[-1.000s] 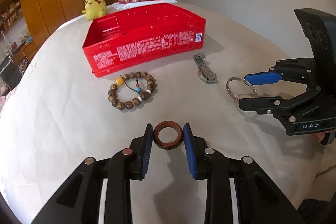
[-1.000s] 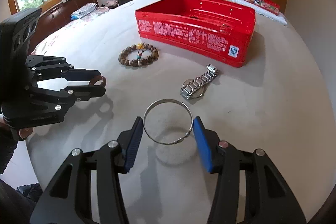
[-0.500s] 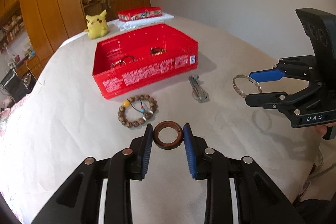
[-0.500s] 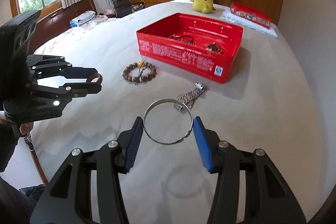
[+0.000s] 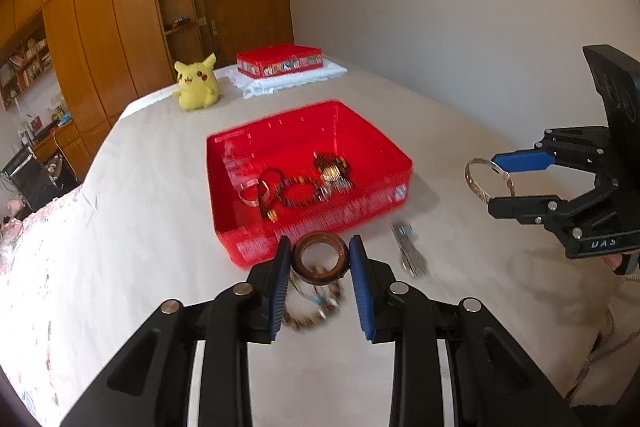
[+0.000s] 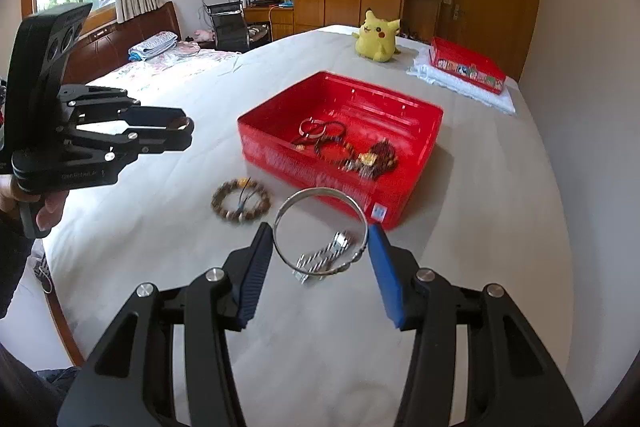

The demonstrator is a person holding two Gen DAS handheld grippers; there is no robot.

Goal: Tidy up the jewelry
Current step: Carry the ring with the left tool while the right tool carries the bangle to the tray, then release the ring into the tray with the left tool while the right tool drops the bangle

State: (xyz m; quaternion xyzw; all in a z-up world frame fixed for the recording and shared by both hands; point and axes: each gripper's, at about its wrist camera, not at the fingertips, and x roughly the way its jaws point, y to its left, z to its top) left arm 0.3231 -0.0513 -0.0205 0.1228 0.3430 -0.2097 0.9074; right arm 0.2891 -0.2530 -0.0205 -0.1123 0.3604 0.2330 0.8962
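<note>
Jewelry box (image 5: 384,155) on cloth-covered table (image 5: 160,187)

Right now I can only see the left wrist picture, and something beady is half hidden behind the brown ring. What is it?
Observer: The thing behind your brown ring shows whole in the right wrist view. It is a bead bracelet lying flat on the table, apart from the red box.
Operator: And the silver hoop off to my right, is it really gripped?
Observer: Yes. Seen from behind, the right gripper pinches the silver bangle between both blue pads, one on each side of the circle.
Operator: Who carries my gripper?
Observer: A hand wraps the handle under the left gripper.
</note>
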